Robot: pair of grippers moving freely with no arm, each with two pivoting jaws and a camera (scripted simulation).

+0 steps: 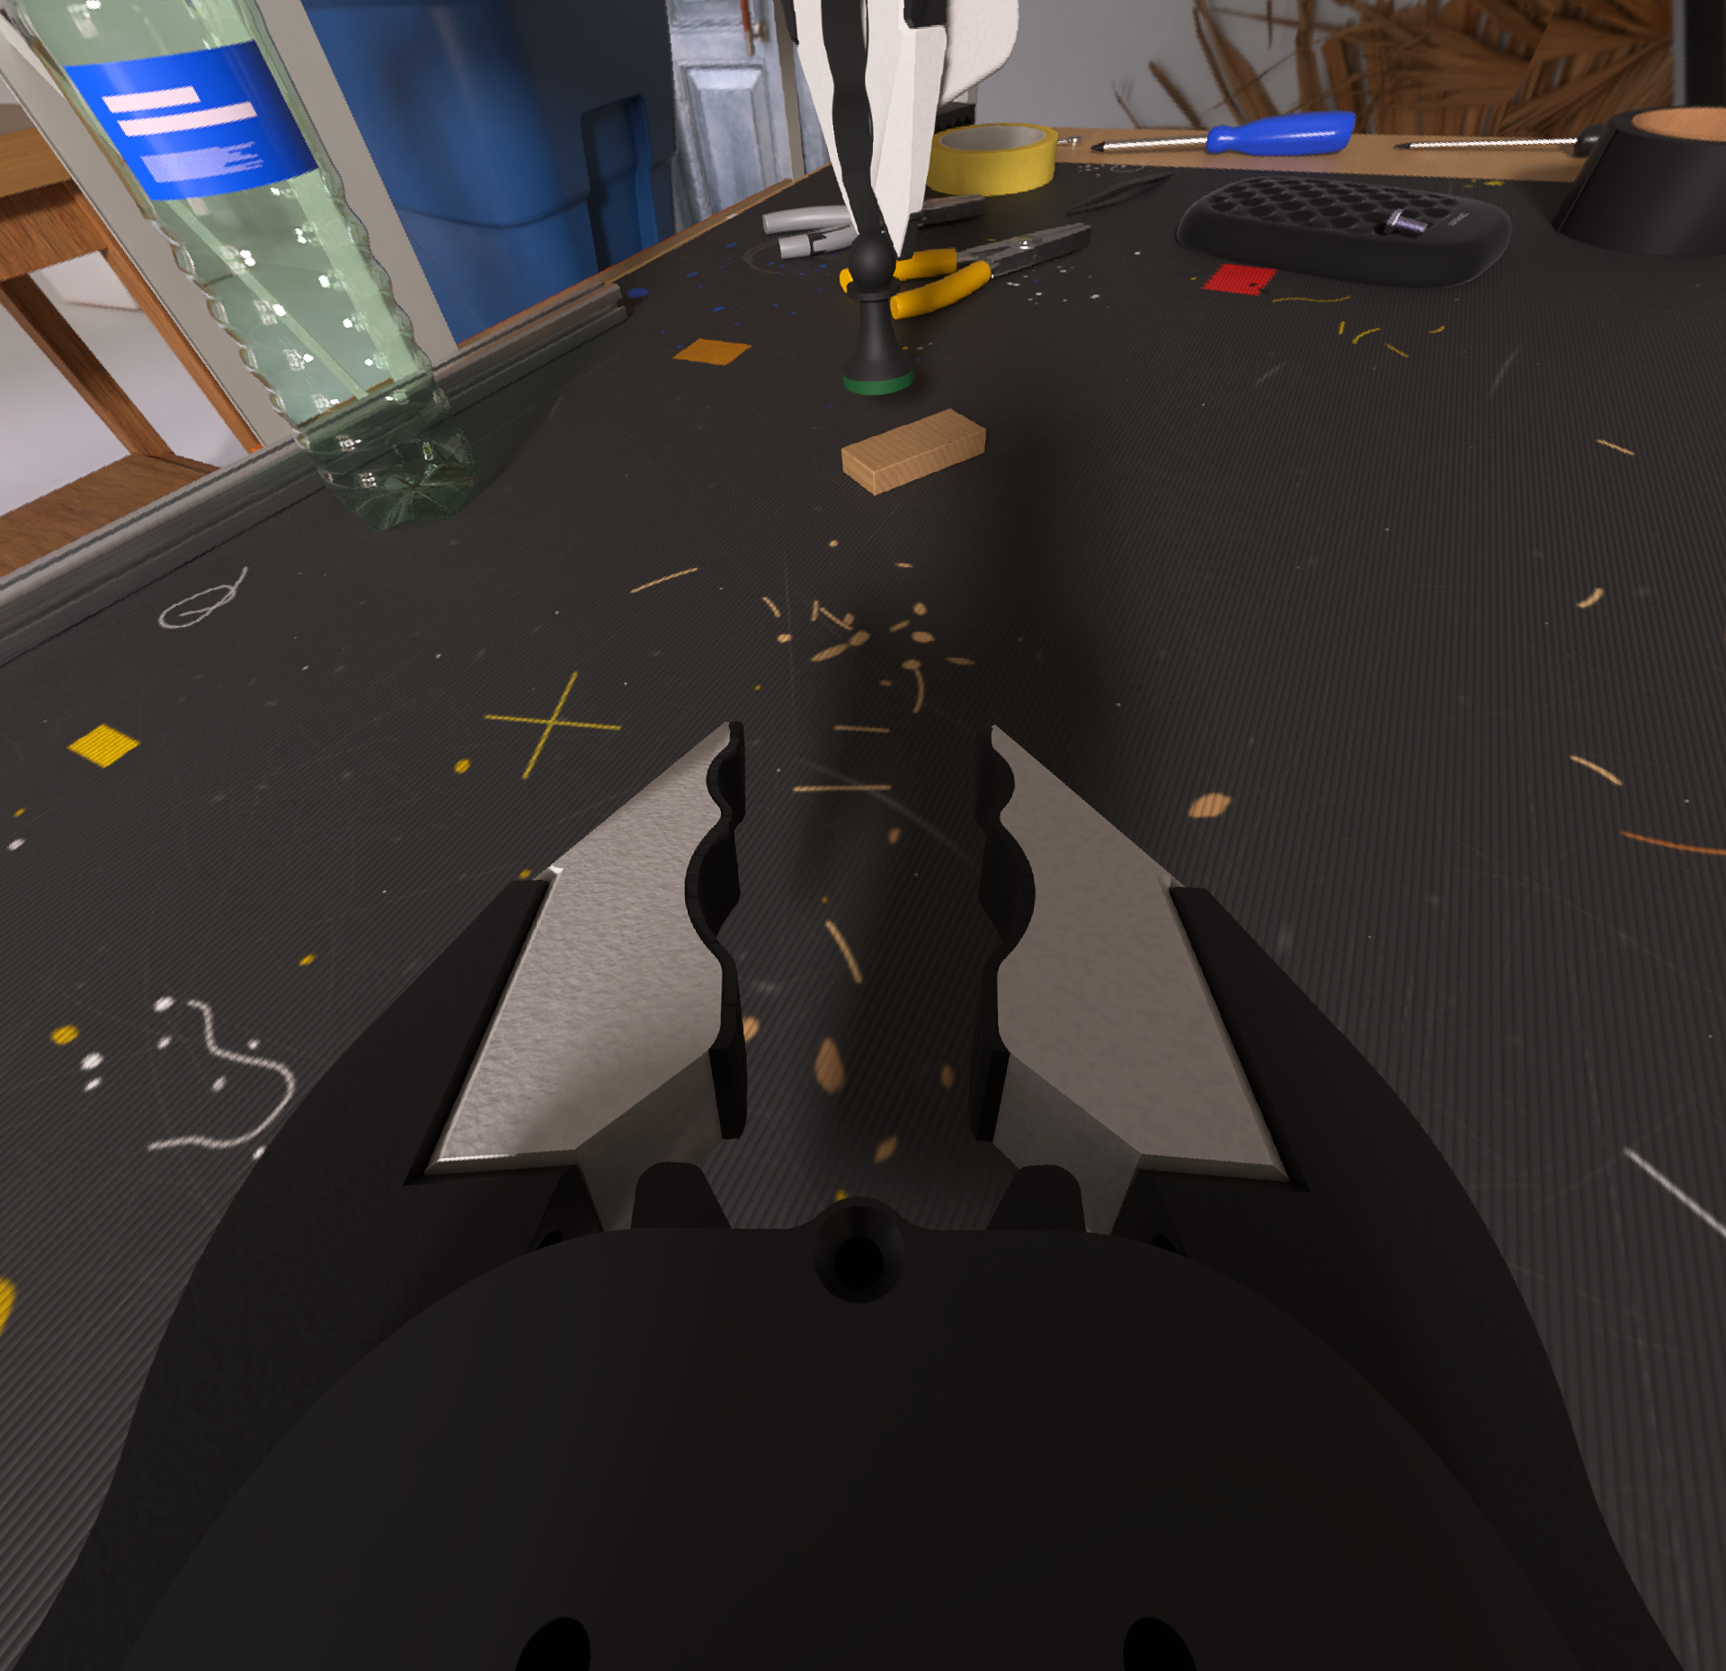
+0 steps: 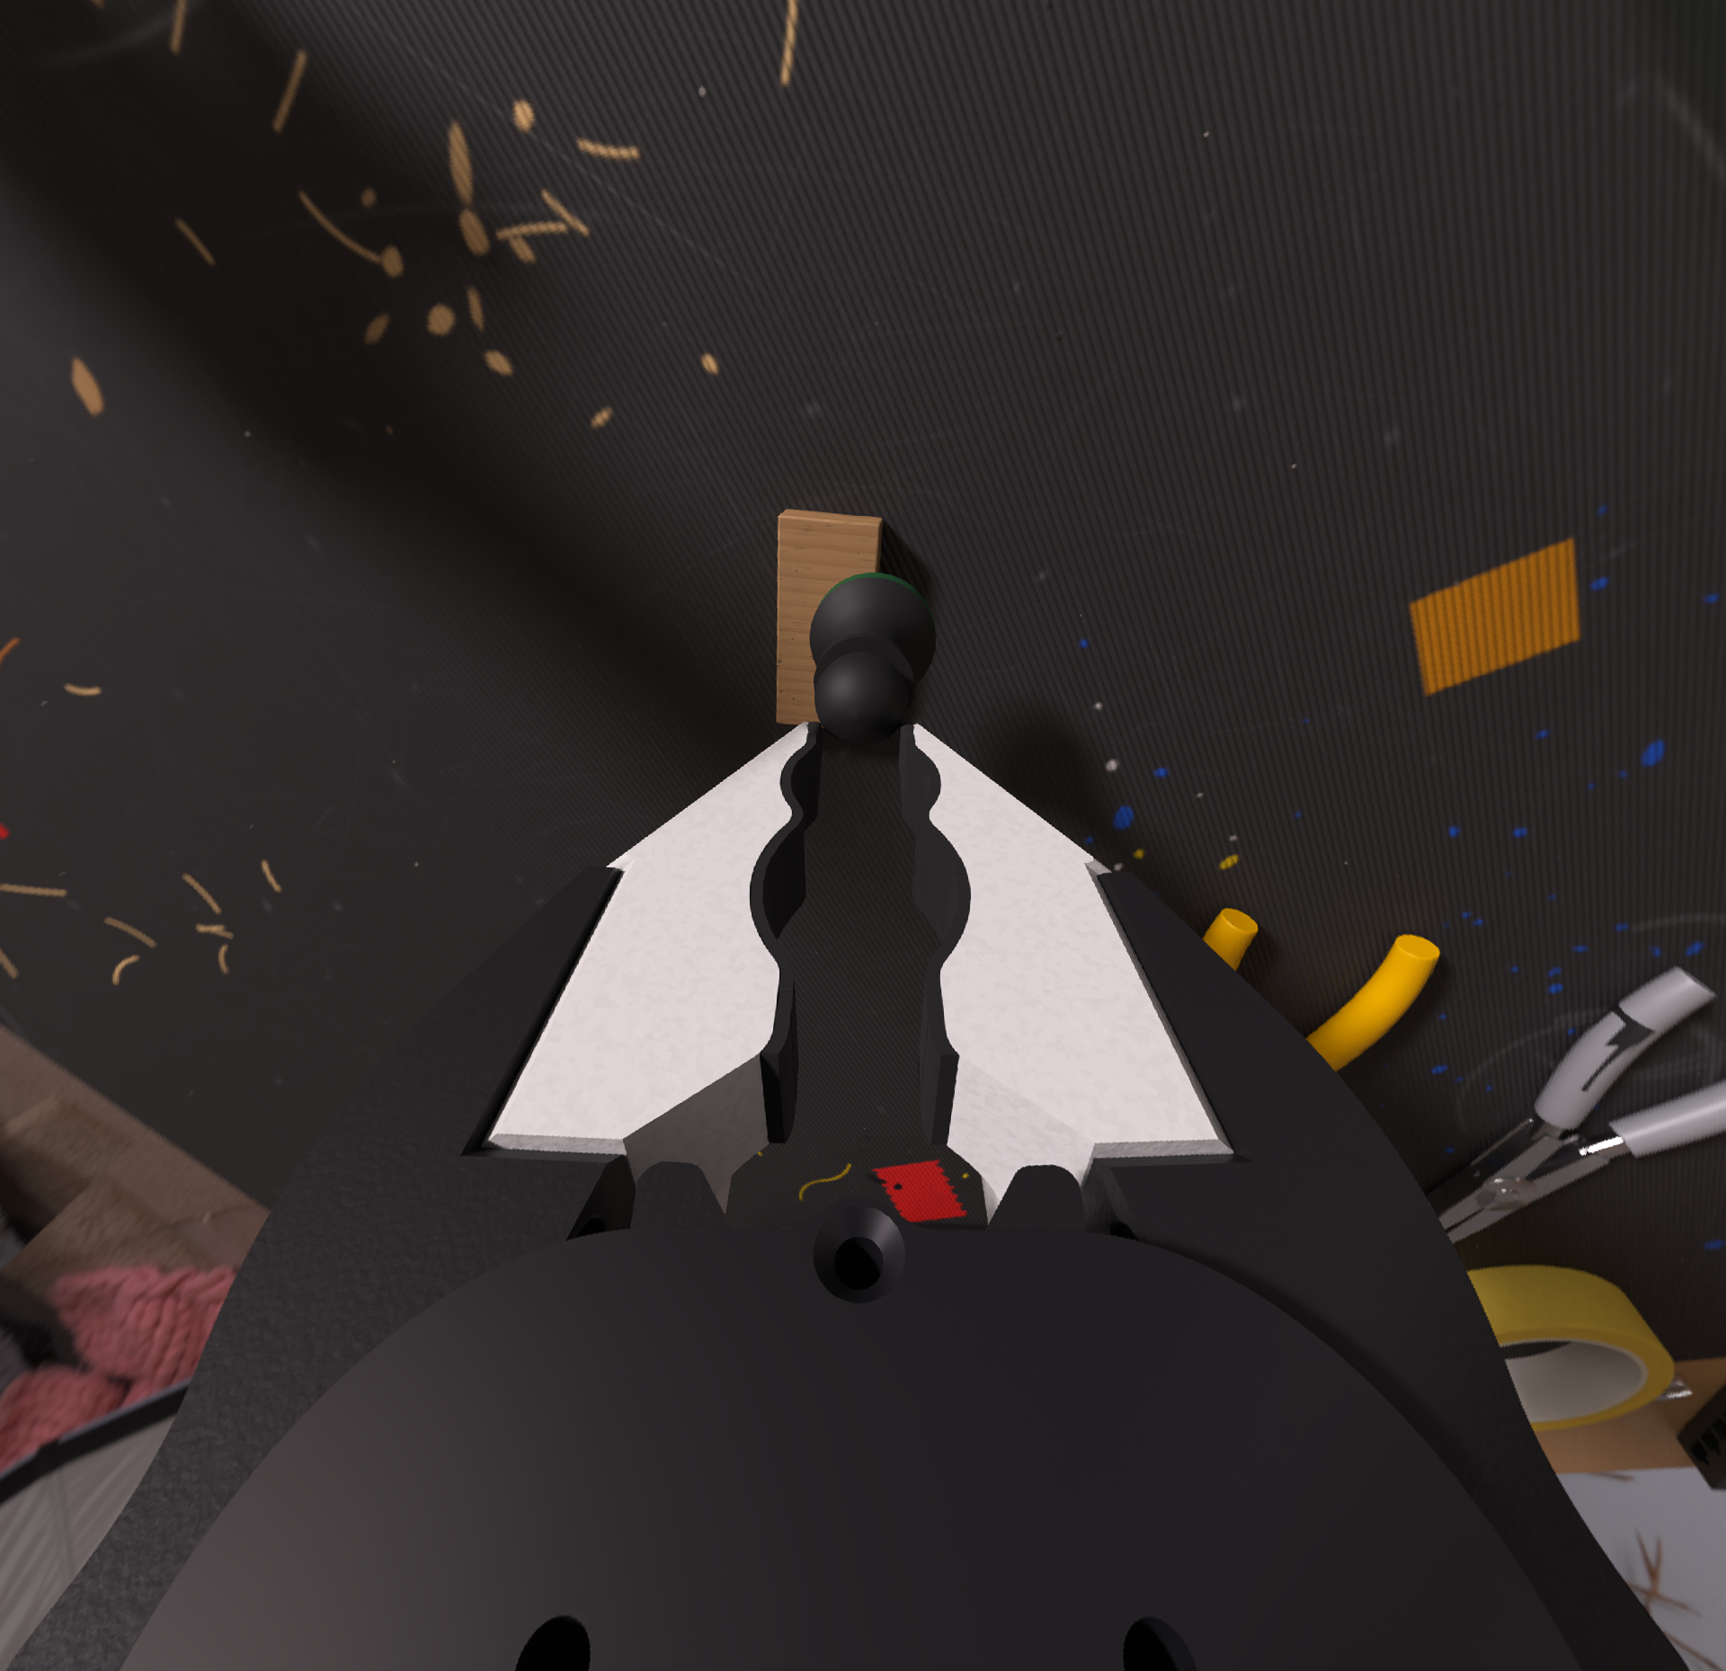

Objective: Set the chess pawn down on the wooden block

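The pawn's round head is pinched between the right gripper's fingertips; the pawn is held upright in the air, above the mat at the block's 11 o'clock. The left gripper is spread wide and empty, the block lying at its 12 o'clock, well apart.

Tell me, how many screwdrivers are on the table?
2. A blue-handled screwdriver lies along the far edge of the dark table mat, behind the black perforated tray. A second screwdriver lies to its right, its handle hidden behind a black cone-shaped object.
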